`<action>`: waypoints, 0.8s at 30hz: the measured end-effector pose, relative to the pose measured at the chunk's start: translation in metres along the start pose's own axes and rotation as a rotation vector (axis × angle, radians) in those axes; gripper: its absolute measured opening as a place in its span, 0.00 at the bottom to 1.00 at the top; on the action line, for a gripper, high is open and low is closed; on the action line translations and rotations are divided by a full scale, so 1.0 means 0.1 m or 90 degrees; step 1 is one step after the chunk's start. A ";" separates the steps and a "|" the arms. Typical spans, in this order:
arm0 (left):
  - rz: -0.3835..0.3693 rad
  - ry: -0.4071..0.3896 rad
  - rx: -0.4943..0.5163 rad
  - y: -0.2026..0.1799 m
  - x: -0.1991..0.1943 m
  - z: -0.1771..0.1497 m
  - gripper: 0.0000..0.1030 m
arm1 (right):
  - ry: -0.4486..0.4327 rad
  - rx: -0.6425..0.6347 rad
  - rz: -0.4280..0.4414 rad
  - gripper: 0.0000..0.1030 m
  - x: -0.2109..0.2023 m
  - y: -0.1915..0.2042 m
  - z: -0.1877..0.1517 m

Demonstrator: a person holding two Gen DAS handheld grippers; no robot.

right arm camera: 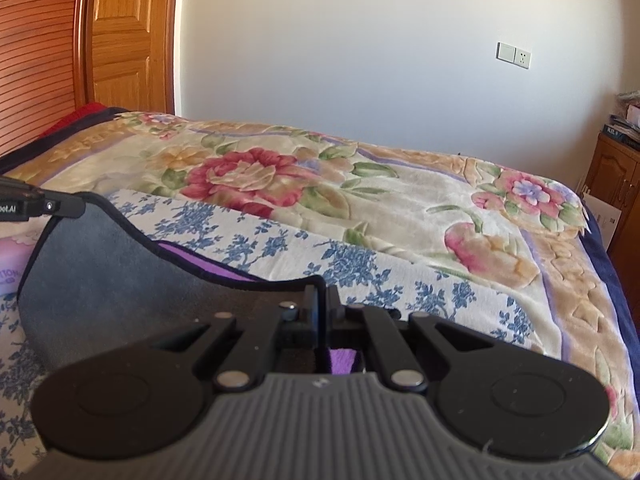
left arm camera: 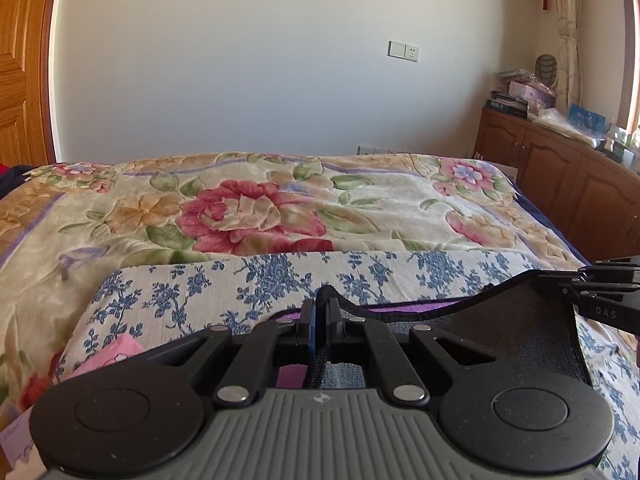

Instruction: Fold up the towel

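The towel (left arm camera: 500, 324) is dark grey with a black hem and a purple side underneath; it also shows in the right wrist view (right arm camera: 120, 264). It lies over a blue-flowered cloth (left arm camera: 280, 276) on the bed. My left gripper (left arm camera: 320, 308) is shut on the towel's hem at one corner and lifts it slightly. My right gripper (right arm camera: 321, 296) is shut on the hem at the other corner. Each gripper shows in the other's view: the right one at the right edge (left arm camera: 600, 284), the left one at the left edge (right arm camera: 60, 204). The hem sags between them.
A floral blanket (left arm camera: 256, 208) covers the bed beyond the cloth. A pink item (left arm camera: 112, 356) lies at the near left. A wooden cabinet (left arm camera: 560, 176) with clutter stands to the right, a wooden door (right arm camera: 120, 32) to the left, a white wall behind.
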State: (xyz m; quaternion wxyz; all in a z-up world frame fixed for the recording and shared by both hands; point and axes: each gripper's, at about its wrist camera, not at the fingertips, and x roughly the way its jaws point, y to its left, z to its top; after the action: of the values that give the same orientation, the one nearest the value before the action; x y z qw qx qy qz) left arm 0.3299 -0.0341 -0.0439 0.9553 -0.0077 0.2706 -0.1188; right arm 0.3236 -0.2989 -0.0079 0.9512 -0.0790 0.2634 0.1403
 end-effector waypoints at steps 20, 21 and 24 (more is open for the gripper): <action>0.034 -0.018 0.013 -0.05 0.39 0.13 0.05 | 0.002 -0.038 -0.041 0.04 0.37 -0.08 0.05; 0.035 -0.019 0.014 -0.05 0.41 0.13 0.05 | 0.005 -0.038 -0.043 0.04 0.40 -0.08 0.04; 0.038 -0.016 0.018 -0.05 0.49 0.13 0.05 | 0.015 -0.038 -0.045 0.04 0.49 -0.09 0.02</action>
State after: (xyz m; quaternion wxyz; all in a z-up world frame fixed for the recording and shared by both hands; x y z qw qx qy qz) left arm 0.3762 -0.0509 -0.0575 0.9618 0.0127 0.2567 -0.0938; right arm 0.3674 -0.2958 -0.0310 0.9497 -0.1184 0.2671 0.1132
